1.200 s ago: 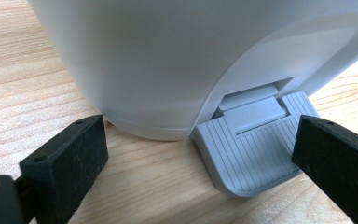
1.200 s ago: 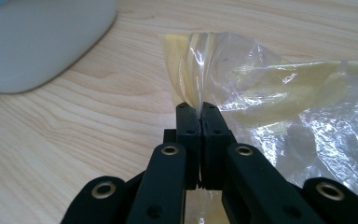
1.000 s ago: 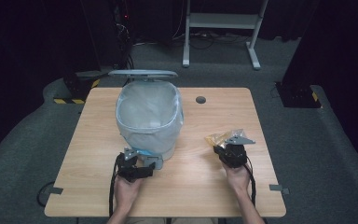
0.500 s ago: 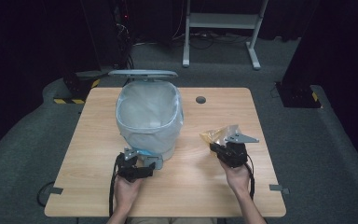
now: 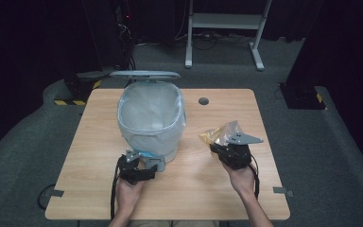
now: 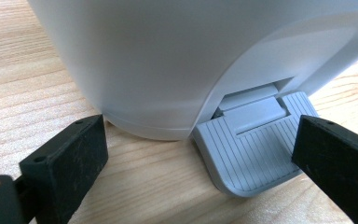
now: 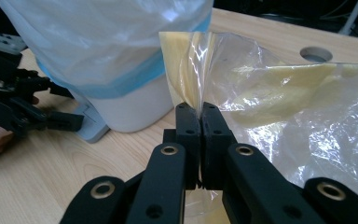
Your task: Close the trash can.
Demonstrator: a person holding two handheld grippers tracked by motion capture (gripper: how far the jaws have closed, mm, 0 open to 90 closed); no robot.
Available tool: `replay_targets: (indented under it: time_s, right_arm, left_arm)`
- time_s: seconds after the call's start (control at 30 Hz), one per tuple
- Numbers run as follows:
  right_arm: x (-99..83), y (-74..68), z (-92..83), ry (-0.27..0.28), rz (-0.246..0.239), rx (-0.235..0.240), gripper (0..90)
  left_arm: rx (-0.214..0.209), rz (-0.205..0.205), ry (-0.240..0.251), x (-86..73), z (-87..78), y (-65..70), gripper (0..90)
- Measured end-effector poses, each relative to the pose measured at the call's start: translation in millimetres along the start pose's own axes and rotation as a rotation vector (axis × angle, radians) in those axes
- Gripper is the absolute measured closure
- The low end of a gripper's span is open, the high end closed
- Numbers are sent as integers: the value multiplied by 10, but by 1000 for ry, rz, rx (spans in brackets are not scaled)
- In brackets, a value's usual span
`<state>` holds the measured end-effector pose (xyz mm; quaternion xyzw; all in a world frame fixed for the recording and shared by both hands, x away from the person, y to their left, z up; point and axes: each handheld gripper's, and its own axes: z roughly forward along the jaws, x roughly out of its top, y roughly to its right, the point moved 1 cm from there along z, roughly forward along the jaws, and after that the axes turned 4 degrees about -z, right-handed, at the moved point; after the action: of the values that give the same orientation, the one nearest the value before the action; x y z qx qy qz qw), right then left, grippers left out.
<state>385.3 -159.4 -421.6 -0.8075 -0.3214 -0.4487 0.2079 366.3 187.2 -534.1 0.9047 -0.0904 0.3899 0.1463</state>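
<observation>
A: What has the right gripper [image 7: 200, 109] got?

B: Its jaws are pinched together on a crinkled clear wrapper [image 7: 279, 112] with a yellow tint. In the high view the wrapper [image 5: 221, 134] sits at the gripper's tip, to the right of the bin [image 5: 151, 118] and well apart from it.

A: And the left gripper [image 6: 200, 154]?

B: Its jaws stand wide apart with nothing between the pads. They straddle the grey ribbed pedal [image 6: 254, 151] at the bin's foot; the right jaw is just beside the pedal's edge, though I cannot tell if it touches.

A: How is the bin?

B: It stands upright on the worktop [image 5: 208, 189], lined with a pale bag [image 5: 149, 111], its lid [image 5: 145, 74] raised behind it.
</observation>
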Motion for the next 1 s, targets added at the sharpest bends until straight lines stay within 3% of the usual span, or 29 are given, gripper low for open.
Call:
replay_targets:
  time_s: [0.37,0.47,0.7,1.0]
  right_arm:
    - [263,-37,-181,32,-60,49,879]
    - [288,-64,-211,38,-54,66,880]
    - [396,-84,-163,50,-54,95,880]
    - [668,-239,-211,75,-101,132,879]
  left_arm:
    - [-3,-2,0,0,1,1,37]
    - [-1,-1,0,0,0,-1,37]
    - [-1,-1,0,0,-1,-1,37]
    - [-1,1,0,1,-1,-4,37]
